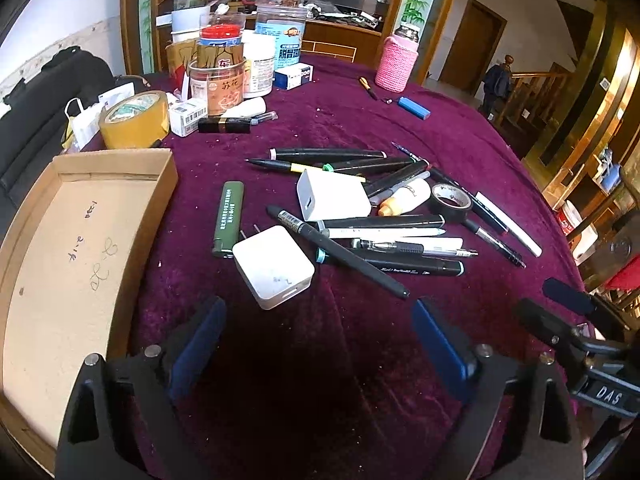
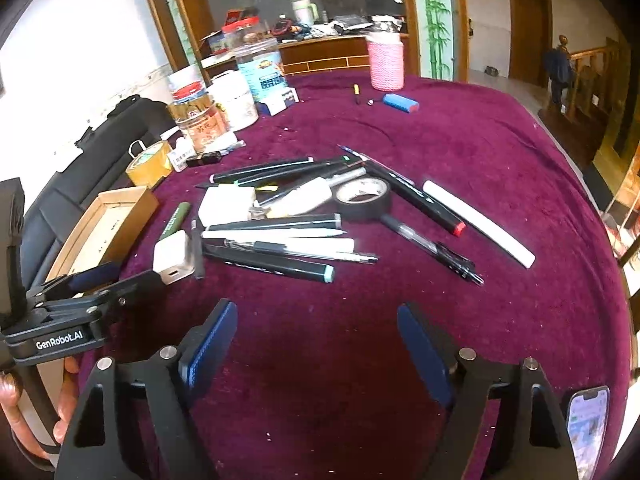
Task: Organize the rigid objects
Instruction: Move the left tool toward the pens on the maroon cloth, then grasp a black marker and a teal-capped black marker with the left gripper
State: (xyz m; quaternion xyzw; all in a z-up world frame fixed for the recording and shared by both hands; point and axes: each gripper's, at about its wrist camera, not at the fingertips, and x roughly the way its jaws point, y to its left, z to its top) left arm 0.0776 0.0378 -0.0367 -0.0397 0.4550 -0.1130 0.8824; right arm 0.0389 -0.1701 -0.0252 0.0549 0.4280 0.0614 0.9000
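Observation:
A heap of pens and markers (image 1: 384,236) (image 2: 288,240) lies on the purple cloth, mixed with two white chargers (image 1: 273,266) (image 1: 332,200), a green lighter (image 1: 229,218) and a roll of black tape (image 1: 452,202) (image 2: 363,198). An empty cardboard tray (image 1: 68,240) (image 2: 108,224) sits to the left. My left gripper (image 1: 318,320) hovers open just short of the near charger, nothing between its blue pads. My right gripper (image 2: 316,324) is open too, over bare cloth in front of the pens. Each gripper shows at the edge of the other's view.
Jars and bottles (image 1: 256,48), small boxes and a roll of brown tape (image 1: 134,120) crowd the far left. A pink knitted bottle cover (image 1: 396,64) and a blue cylinder (image 1: 414,108) stand further back. A phone (image 2: 586,428) lies at the near right edge.

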